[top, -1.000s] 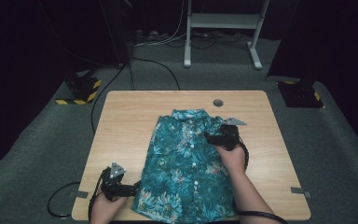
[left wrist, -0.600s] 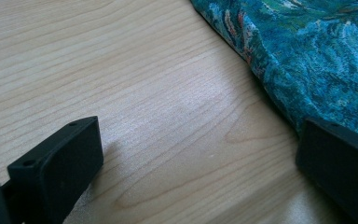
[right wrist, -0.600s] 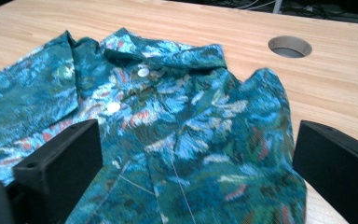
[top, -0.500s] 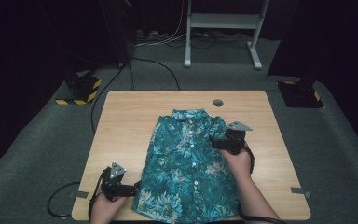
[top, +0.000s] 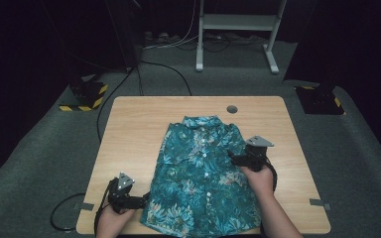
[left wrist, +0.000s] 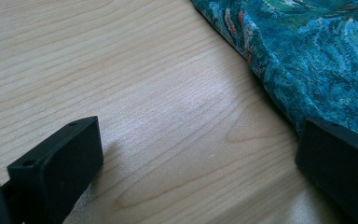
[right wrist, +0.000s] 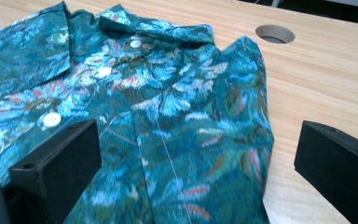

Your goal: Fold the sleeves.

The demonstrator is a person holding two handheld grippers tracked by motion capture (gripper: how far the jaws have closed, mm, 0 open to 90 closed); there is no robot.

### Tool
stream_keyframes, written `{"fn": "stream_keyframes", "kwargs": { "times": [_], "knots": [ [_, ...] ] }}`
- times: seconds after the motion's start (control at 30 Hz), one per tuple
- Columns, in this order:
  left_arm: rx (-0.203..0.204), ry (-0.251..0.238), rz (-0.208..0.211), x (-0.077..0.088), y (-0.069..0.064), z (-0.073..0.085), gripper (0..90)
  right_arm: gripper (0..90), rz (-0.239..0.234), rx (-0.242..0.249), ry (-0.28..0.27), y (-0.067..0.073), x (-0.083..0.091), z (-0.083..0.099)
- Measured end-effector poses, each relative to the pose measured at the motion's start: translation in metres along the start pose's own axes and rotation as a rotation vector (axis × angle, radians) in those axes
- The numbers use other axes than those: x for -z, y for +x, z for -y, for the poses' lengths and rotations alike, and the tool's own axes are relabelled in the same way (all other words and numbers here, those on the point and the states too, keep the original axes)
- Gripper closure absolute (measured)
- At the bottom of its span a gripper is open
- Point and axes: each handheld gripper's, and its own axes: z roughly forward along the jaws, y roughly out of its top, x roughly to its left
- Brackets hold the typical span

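Observation:
A teal shirt with a leaf print [top: 201, 178] lies flat and buttoned on the wooden table [top: 129, 129], collar at the far end. My left gripper [top: 145, 201] rests low at the shirt's near left hem, open. In the left gripper view its jaws [left wrist: 191, 158] straddle bare wood, and the shirt's edge [left wrist: 317, 60] runs by the right jaw. My right gripper [top: 233, 158] hovers over the shirt's right side, open, its jaws having just been opening to full width. The right gripper view shows it [right wrist: 196, 158] spanning the shirt's folded right edge [right wrist: 182, 116] without pressing on it.
A round cable hole [top: 232, 109] [right wrist: 275, 33] sits in the table beyond the collar. A white metal stand [top: 238, 29] and two bases with yellow-black stripes [top: 84, 96] [top: 322, 99] stand on the grey floor, and cables trail there.
The right gripper has moved rightward and slightly nearer, from over the shirt's upper middle to its right edge. The left gripper and the shirt have stayed put.

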Motion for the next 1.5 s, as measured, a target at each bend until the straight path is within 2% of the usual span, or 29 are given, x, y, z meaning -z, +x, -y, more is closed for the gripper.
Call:
{"fn": "stream_keyframes", "kwargs": {
  "times": [0.27,0.6,1.17,1.4,1.5],
  "knots": [
    [0.0,0.0,0.001,0.0,0.0,0.0,0.9,0.2,-0.004,0.022,0.004,-0.001,0.019,0.015],
    [-0.005,0.002,-0.004,0.0,-0.001,0.0,0.8,0.3,0.001,0.019,0.002,-0.003,0.044,0.036],
    [-0.005,0.003,-0.007,0.0,-0.001,0.0,0.8,0.2,0.029,0.044,0.013,-0.008,0.089,0.056],
    [-0.011,0.006,-0.012,-0.001,-0.001,0.0,0.8,0.2,0.044,0.072,0.04,-0.007,0.106,0.068],
    [-0.011,0.006,-0.013,-0.001,-0.001,0.0,0.8,0.2,0.041,0.067,0.053,-0.007,0.112,0.075]
  ]
}}
